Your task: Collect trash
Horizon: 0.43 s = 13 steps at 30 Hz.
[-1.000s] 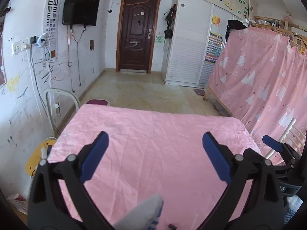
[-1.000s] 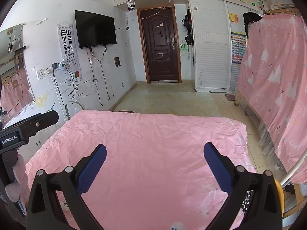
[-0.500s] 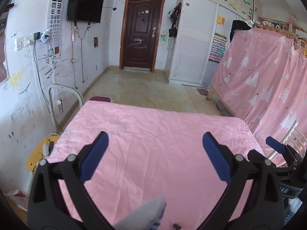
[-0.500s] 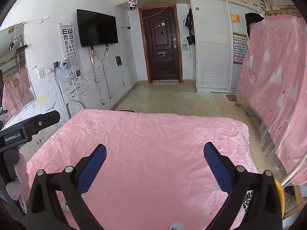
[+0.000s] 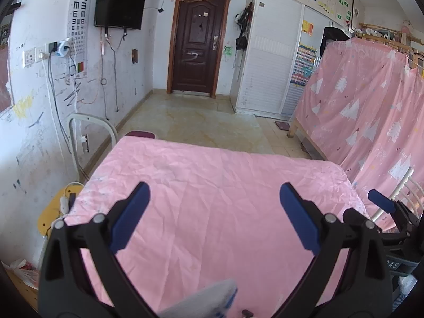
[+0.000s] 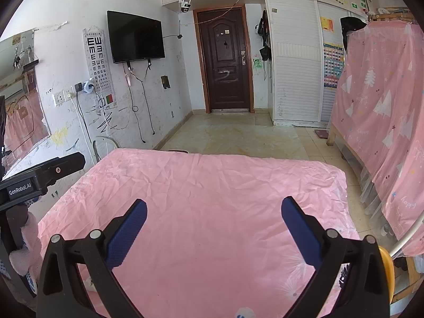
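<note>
Two claws, left claw (image 5: 214,212) and right claw (image 6: 214,224), both spread wide and empty above the pink crumpled sheet-covered surface (image 5: 212,185); one blurred grey-white wad (image 5: 206,302) just below the left claw.

Both wrist cameras look forward from low over the near end of the pink sheet (image 5: 217,198), facing the dark door (image 5: 197,42) across the room. They share sheet, door and television (image 6: 136,37); the right view sits slightly farther right.

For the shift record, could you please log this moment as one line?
left tongs: open, empty | right tongs: open, empty | both above pink sheet | trash: none gripped
</note>
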Tool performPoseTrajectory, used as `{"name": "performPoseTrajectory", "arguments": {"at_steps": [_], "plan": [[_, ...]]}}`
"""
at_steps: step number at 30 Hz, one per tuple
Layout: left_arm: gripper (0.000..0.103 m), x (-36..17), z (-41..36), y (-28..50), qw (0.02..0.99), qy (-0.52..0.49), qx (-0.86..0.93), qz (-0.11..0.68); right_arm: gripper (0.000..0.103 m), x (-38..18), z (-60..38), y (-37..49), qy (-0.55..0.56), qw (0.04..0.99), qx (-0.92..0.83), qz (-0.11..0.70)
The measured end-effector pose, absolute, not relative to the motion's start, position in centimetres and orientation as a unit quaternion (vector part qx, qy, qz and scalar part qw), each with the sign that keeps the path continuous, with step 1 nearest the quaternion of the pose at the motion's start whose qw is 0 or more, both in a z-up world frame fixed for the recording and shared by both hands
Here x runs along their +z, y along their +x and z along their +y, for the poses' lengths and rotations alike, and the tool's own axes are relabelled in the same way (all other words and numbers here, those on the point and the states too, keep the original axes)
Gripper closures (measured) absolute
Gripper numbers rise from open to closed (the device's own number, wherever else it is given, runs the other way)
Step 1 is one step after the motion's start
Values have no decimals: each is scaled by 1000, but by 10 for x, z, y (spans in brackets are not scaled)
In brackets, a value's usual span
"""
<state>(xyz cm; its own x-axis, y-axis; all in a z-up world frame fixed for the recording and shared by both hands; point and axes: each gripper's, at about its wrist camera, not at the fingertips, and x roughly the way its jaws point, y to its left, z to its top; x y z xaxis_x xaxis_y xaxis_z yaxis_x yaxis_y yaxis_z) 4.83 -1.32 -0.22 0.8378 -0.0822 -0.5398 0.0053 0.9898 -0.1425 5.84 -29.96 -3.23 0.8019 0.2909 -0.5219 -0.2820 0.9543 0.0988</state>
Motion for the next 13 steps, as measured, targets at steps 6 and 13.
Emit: {"name": "performPoseTrajectory", "arguments": {"at_steps": [6,13], "plan": [[9,-4,-10,51,955,-72,-24,288,11,-33,-299,58,7,949,152,277],[9,-5,-10,51,954,-72,-21,289,11,-35,-299,60,6,948,152,279]]}}
